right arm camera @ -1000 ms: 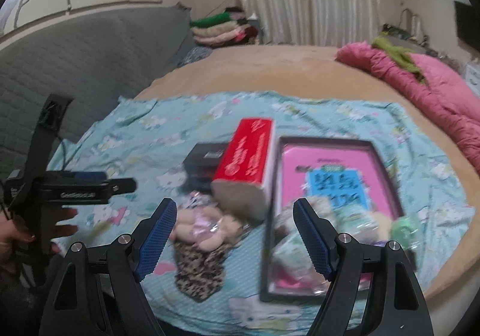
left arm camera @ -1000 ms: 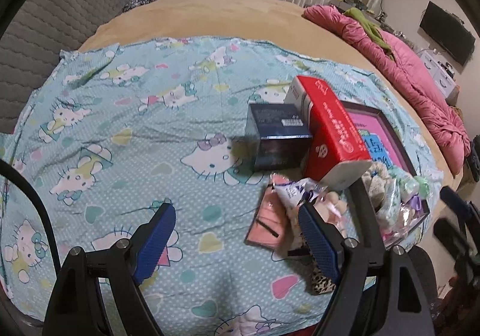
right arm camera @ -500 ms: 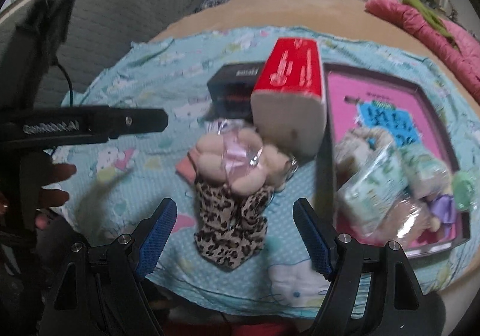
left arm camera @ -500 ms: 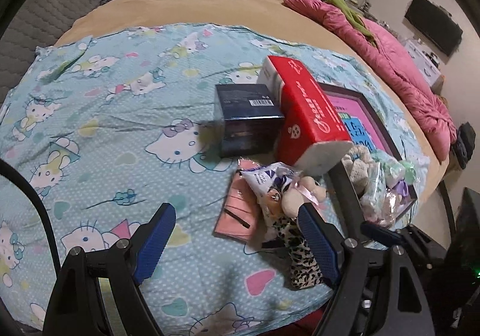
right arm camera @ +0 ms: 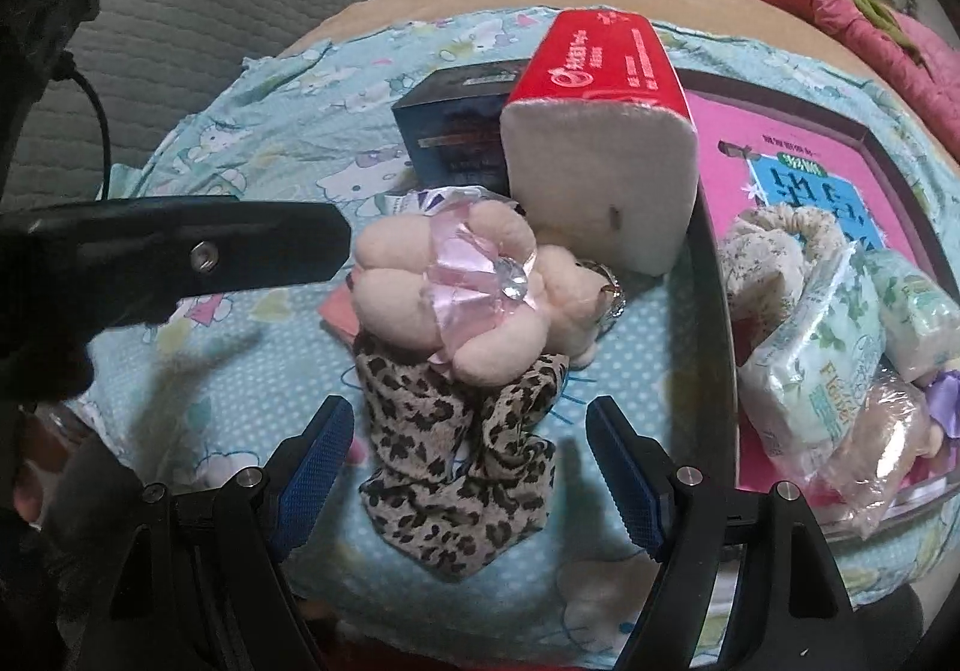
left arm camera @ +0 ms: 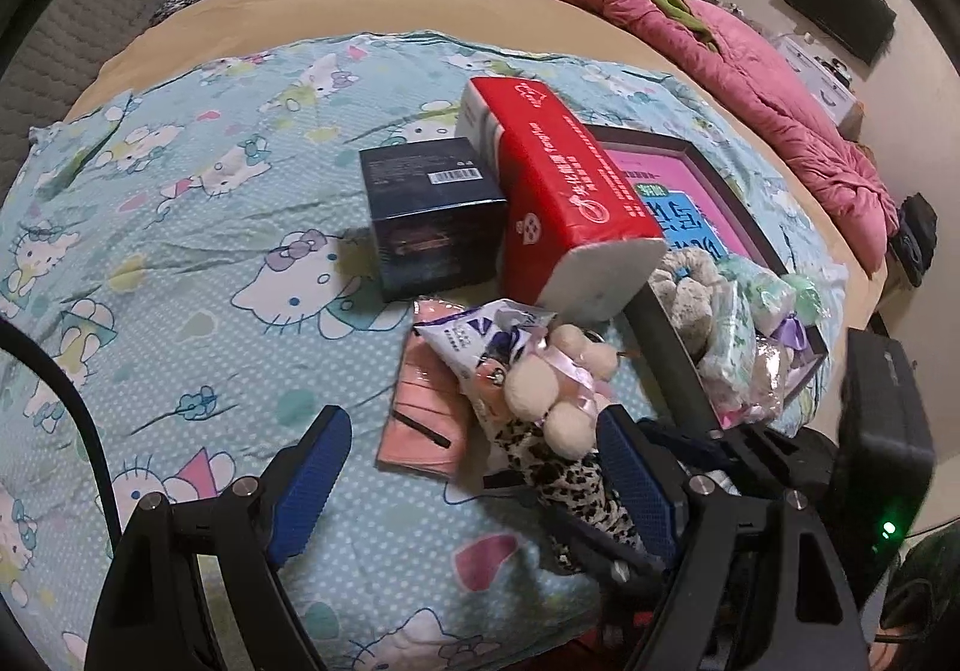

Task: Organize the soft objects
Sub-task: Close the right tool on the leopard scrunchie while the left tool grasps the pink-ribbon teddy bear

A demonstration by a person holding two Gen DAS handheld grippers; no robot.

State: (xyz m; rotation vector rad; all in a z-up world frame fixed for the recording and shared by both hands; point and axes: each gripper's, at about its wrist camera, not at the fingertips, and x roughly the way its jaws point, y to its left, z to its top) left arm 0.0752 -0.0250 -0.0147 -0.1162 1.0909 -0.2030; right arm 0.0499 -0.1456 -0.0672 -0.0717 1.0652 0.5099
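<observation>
Leopard-print plush toy (right arm camera: 462, 449), judged light and squashy, is being framed between the spread right gripper (right arm camera: 468, 467), its fabric body being the likeliest hold.

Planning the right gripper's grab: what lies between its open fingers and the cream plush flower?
In the right wrist view, only the leopard-print cloth lies between the right gripper and the plush flower; the flower rests on its far end.

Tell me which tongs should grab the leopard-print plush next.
Right. The right tongs are open and straddle the leopard-print plush head-on. The left tongs are also open, but the plush sits off by their right finger.
</observation>
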